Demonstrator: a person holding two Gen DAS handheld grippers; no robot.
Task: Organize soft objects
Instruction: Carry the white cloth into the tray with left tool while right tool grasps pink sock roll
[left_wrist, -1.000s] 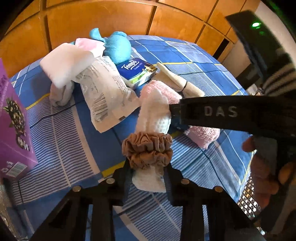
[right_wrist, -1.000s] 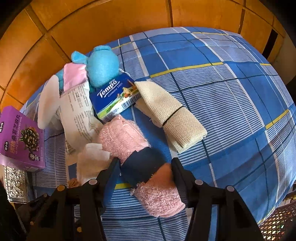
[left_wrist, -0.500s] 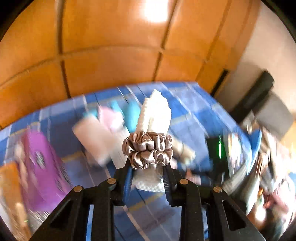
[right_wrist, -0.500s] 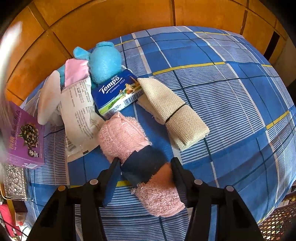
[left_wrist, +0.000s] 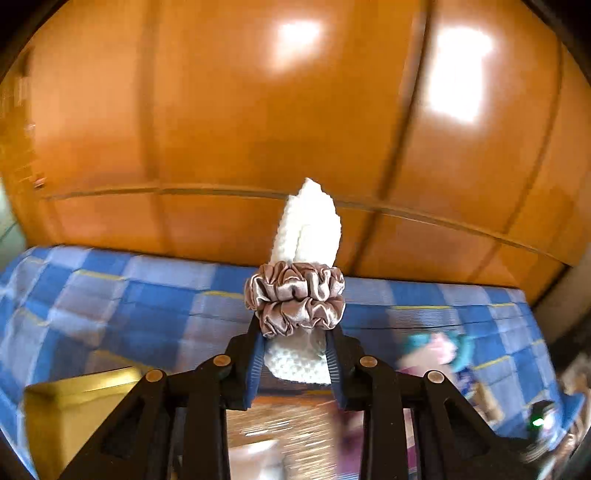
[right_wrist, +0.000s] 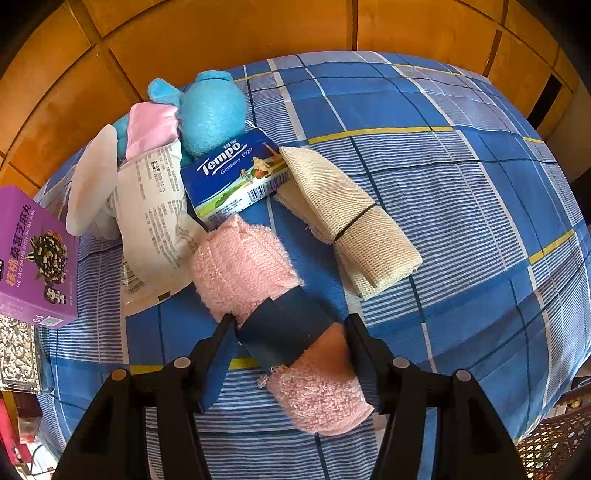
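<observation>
In the left wrist view, my left gripper (left_wrist: 295, 332) is shut on a rolled white knitted cloth (left_wrist: 310, 221). A taupe satin scrunchie (left_wrist: 295, 299) is wound twice around the roll, which is held in the air before the wooden wall. In the right wrist view, my right gripper (right_wrist: 290, 325) points down over a rolled pink towel (right_wrist: 240, 266) with a navy band (right_wrist: 284, 332), lying on the blue checked bedspread (right_wrist: 443, 147). Its jaws are opening; the band lies between them with small gaps on both sides.
Behind the pink towel lie a beige rolled cloth (right_wrist: 354, 229), a Tempo tissue pack (right_wrist: 236, 173), a blue plush toy (right_wrist: 210, 110), a white printed pouch (right_wrist: 155, 210) and a white pad (right_wrist: 92, 177). A purple box (right_wrist: 33, 258) stands at the left. Wooden panels (left_wrist: 258, 110) back the bed.
My left gripper has lifted the white roll off the bed and swung away, so its view now faces the wall. The right gripper's jaws have widened slightly around the pink towel.
</observation>
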